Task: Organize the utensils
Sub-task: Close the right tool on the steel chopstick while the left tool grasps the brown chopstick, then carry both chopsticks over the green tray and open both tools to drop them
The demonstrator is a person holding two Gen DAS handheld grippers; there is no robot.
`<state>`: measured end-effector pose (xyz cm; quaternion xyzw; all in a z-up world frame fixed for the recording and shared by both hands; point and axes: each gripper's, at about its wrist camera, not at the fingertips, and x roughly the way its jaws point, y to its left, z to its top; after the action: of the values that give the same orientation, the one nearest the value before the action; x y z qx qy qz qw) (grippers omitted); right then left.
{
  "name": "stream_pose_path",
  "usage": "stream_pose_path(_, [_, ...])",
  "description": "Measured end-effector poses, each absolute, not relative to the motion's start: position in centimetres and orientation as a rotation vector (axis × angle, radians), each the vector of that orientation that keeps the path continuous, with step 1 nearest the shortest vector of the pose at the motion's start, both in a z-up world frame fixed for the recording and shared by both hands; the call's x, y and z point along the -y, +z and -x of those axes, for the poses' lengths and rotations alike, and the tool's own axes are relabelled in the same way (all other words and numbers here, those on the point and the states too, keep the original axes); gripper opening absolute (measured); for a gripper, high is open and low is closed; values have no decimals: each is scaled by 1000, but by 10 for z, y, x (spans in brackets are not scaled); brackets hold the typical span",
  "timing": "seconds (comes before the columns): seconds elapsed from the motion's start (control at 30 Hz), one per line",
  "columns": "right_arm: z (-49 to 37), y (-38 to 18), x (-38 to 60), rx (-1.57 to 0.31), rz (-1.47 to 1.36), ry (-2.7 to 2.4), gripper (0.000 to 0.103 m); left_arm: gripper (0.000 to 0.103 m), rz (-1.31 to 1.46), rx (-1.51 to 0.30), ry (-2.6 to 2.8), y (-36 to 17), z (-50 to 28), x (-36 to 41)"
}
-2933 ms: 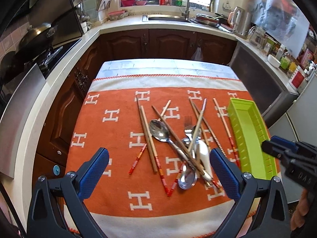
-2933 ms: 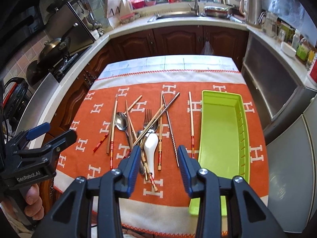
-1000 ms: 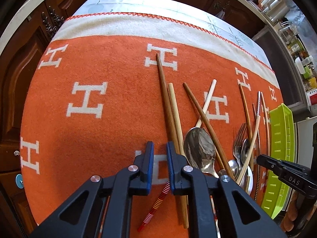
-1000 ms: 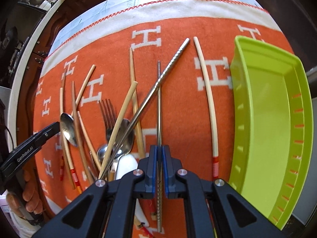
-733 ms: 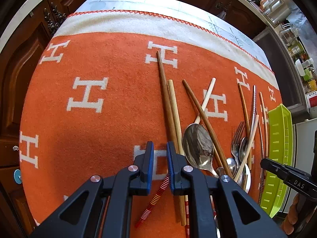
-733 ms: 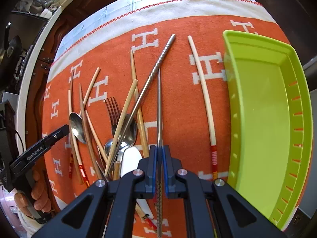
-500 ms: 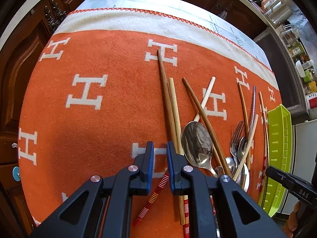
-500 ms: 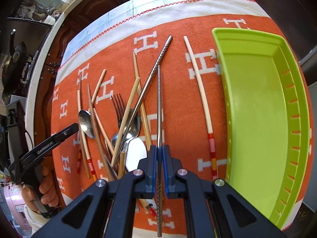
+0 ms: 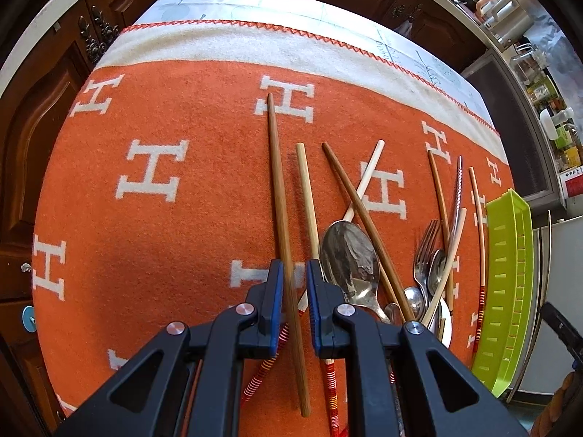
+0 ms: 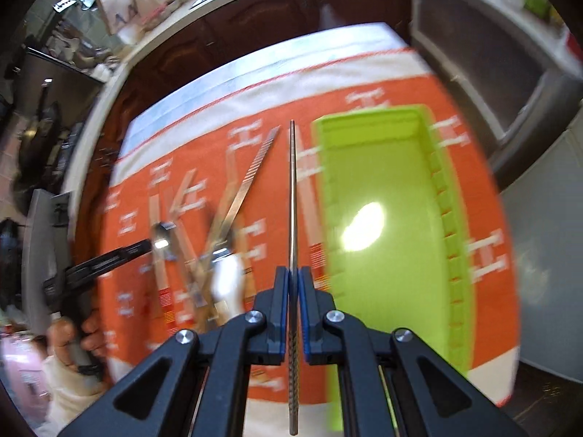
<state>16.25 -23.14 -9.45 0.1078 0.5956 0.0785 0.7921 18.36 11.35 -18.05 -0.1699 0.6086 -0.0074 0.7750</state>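
Note:
My left gripper [image 9: 294, 302] is shut on a brown wooden chopstick [image 9: 278, 189], which runs between its pads and points away over the cloth. To its right lies a heap of chopsticks, a metal spoon [image 9: 349, 255] and a fork [image 9: 424, 247]. A red-striped chopstick [image 9: 262, 375] lies under the gripper. My right gripper [image 10: 293, 287] is shut on a metal chopstick [image 10: 292, 200] and holds it in the air, just left of the green tray [image 10: 448, 218]. A second metal chopstick [image 10: 251, 174] rests on the cloth. The right wrist view is blurred.
An orange cloth [image 9: 164, 255] with white H marks covers the table. The green tray [image 9: 510, 273] stands at its right edge. Dark wooden cabinets [image 9: 36, 127] and a counter surround the table. A hand [image 10: 69, 338] holds the left tool at the left of the right wrist view.
The right gripper has risen with the metal chopstick and swung right toward the green tray. The brown chopstick now shows between the left pads, where cloth showed before.

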Motion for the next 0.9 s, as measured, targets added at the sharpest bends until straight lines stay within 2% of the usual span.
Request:
stream_pose_path(0.2, [-171, -111, 252, -1263, -125, 49, 6, 10, 375, -1329, 12, -187, -185, -121])
stream_pose_path(0.53, [-177, -157, 262, -1367, -73, -19, 6, 9, 289, -1306, 49, -187, -187, -113])
stream_pose_path(0.57, [-176, -159, 262, -1375, -75, -21, 6, 5, 274, -1300, 55, -187, -186, -112])
stream_pose_path(0.77, [-168, -155, 266, -1362, -93, -17, 6, 4, 208, -1254, 100, -176, -176, -107])
stream_pose_path(0.9, [-161, -147, 273, -1350, -129, -10, 6, 4, 198, -1208, 81, -146, -156, -97])
